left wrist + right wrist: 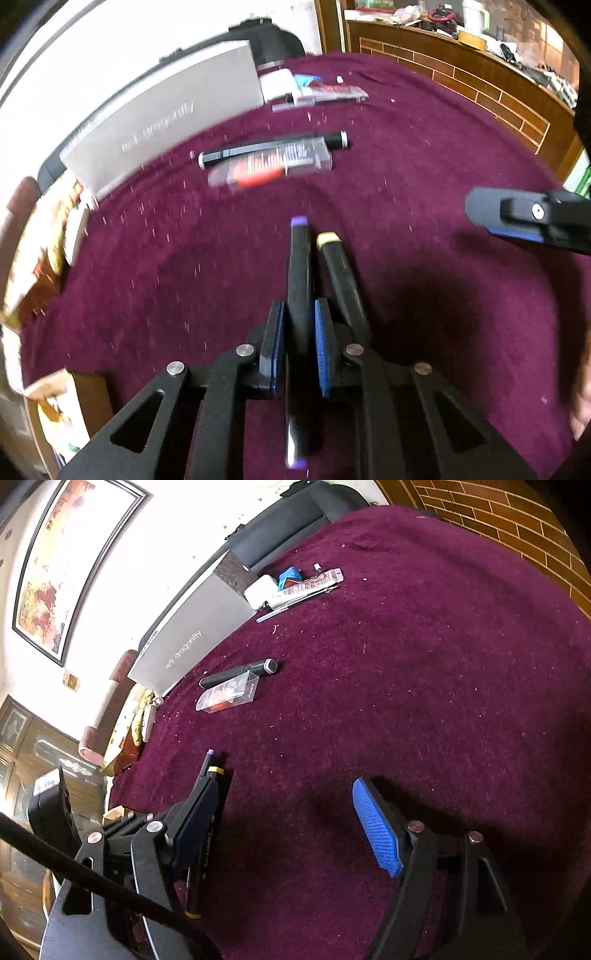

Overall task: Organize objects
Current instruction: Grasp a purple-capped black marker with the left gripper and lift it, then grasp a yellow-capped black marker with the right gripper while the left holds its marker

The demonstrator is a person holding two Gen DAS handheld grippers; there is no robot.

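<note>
My left gripper (299, 306) is shut on a black marker with purple ends (299, 266), which points away from me just over the maroon cloth (406, 147). A second black marker with a yellow band (338, 273) lies right beside it, touching its right side. In the right wrist view both markers (211, 771) peek out behind my right gripper's left finger (195, 823). My right gripper (286, 825) stands open over bare cloth with nothing between its pads. One of its fingers (517, 218) shows at the right edge of the left wrist view.
Farther back lie another black marker (240, 672) and a clear plastic case with something red inside (227, 694). A grey box (192, 642) stands along the far-left edge. Beyond it are a white block (260, 590), a blue item, a tube and a pen.
</note>
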